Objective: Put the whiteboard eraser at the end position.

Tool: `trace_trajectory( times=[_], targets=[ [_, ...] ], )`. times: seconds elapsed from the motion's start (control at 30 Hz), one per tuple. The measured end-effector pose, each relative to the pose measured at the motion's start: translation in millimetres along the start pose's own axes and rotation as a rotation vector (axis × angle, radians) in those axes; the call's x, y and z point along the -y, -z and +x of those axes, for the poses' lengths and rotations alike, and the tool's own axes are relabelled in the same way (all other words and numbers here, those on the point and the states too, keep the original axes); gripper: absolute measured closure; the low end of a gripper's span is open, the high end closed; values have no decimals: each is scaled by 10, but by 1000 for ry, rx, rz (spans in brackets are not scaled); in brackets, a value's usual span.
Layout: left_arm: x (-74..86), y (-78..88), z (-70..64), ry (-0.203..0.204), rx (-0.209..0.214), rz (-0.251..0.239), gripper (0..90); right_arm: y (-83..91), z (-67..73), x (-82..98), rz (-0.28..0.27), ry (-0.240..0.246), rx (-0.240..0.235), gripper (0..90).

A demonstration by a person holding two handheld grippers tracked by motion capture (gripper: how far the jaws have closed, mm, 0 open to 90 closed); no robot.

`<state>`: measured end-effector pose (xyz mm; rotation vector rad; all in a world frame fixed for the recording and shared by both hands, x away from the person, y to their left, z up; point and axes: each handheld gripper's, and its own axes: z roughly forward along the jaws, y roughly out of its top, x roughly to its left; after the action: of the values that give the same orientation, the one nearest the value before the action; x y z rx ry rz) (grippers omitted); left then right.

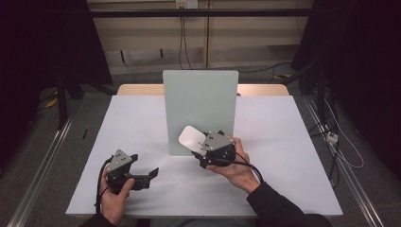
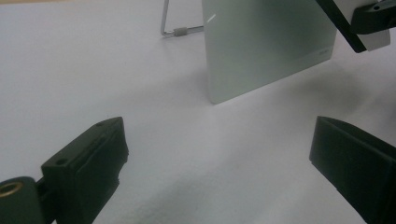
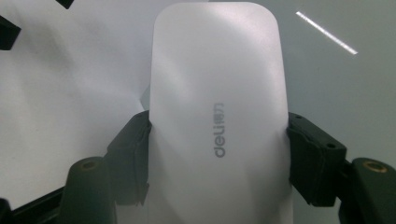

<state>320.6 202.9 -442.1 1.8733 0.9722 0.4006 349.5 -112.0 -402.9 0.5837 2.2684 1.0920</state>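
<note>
The left gripper (image 1: 152, 174) lies low at seven o'clock on the bench (image 1: 142, 123), held in the left hand (image 1: 115, 194); its jaws stand spread with nothing between them, pointing toward three o'clock; in the left gripper view only bare white bench surface lies between them. Nearer the middle, the right hand (image 1: 239, 170) comes in from five o'clock, palm under its tool, wrist bent so that the right gripper (image 1: 197, 150) aims toward eleven o'clock, raised off the bench; its jaws pinch a mouse (image 3: 217, 93) by its two long sides. The mouse is white, smooth, flat and rounded at the corners, with grey "deli" lettering along its back; it is held in the air, just in front of the board (image 1: 200, 101). The board, pale grey-green, stands upright at twelve o'clock, propped behind by a wire leg (image 2: 170, 28).
</note>
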Motion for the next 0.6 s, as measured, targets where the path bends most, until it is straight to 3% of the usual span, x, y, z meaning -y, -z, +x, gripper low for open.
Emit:
trace_trajectory(
  times=[0.07,0.13,0.3,0.6],
  targets=[
    [-3,13,-4,-16,-5,6,40,26,-12,26,9,-16,-15,315],
    [3,10,-7,-2,-3,2,40,55,-31,60,17,-33,-35,315],
    [-4,27,-14,-11,-8,1,40,123,-100,128,29,-86,-82,315],
    [-1,47,-12,-9,-17,-3,40,195,-170,218,71,-115,-172,315]
  ],
)
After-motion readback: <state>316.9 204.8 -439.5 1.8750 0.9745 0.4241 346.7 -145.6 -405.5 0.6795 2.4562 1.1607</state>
